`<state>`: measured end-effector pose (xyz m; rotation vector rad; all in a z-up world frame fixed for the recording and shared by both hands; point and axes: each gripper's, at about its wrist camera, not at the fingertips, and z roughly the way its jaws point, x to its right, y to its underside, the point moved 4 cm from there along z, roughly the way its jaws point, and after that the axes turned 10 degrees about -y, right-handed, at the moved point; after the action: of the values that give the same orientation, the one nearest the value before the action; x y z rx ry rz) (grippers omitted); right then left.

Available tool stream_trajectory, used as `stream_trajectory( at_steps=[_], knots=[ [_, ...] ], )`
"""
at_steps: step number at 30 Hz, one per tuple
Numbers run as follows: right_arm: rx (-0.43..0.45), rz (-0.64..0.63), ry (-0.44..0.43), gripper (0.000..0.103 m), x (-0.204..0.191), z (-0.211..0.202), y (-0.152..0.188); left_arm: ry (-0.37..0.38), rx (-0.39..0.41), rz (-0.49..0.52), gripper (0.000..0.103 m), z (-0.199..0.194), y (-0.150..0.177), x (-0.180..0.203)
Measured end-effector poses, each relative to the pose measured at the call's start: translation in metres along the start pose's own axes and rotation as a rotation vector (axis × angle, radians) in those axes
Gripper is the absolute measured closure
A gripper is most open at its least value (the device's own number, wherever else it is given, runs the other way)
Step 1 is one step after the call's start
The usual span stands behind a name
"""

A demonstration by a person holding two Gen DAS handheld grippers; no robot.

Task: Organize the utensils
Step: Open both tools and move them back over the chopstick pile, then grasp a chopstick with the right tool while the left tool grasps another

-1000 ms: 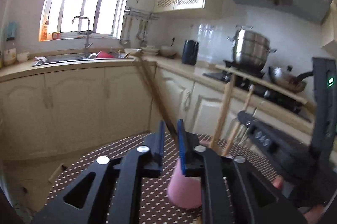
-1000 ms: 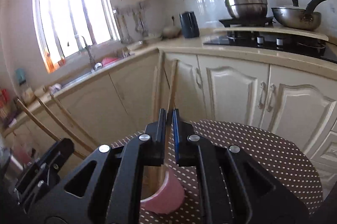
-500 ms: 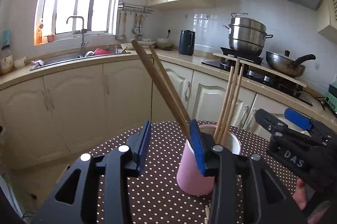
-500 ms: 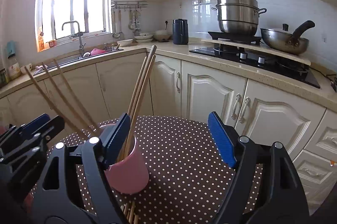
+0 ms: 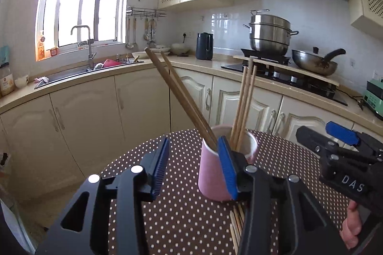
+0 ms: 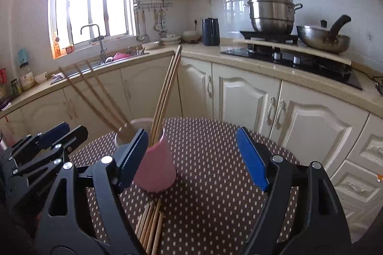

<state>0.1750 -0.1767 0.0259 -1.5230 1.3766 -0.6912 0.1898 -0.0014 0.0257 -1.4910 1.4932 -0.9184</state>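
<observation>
Pink cup (image 5: 215, 173) stands on dotted bench (image 5: 182, 214), left view. Left gripper (image 5: 195, 171) jaws now wide apart, empty; a second ago clamped on dark chopsticks (image 5: 182, 101), which now lean free in cup. Pale chopsticks (image 5: 244, 104) upright beside them. Right gripper (image 5: 335, 142) at right edge.

Right view: right gripper (image 6: 194, 156) jaws also sprung apart since a second ago, pair released into cup (image 6: 155, 168). Loose chopsticks (image 6: 150, 228) lie on bench before cup, near jaws. Judgement: both drops done; loose bundle is next pick.
</observation>
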Motion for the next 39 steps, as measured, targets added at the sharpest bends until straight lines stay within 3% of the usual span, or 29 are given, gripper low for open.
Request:
stream_trajectory(
  at_steps=[9, 22, 30, 39],
  knots=[
    [-0.141, 0.065, -0.046, 0.024, -0.002, -0.007, 0.053, 0.021, -0.07, 0.042, 0.061, -0.018, 0.033, 0.0],
    [-0.381, 0.095, -0.024, 0.024, -0.005, 0.01, 0.122, 0.079, -0.286, 0.067, 0.061, -0.018, 0.102, -0.001],
    [-0.469, 0.067, 0.016, 0.024, -0.012, 0.025, 0.139, 0.075, -0.375, 0.047, 0.054, -0.015, 0.133, -0.005],
    [-0.494, 0.056, 0.066, 0.024, -0.016, 0.033, 0.138, 0.059, -0.421, 0.033, 0.052, -0.014, 0.141, -0.011]
  ],
)
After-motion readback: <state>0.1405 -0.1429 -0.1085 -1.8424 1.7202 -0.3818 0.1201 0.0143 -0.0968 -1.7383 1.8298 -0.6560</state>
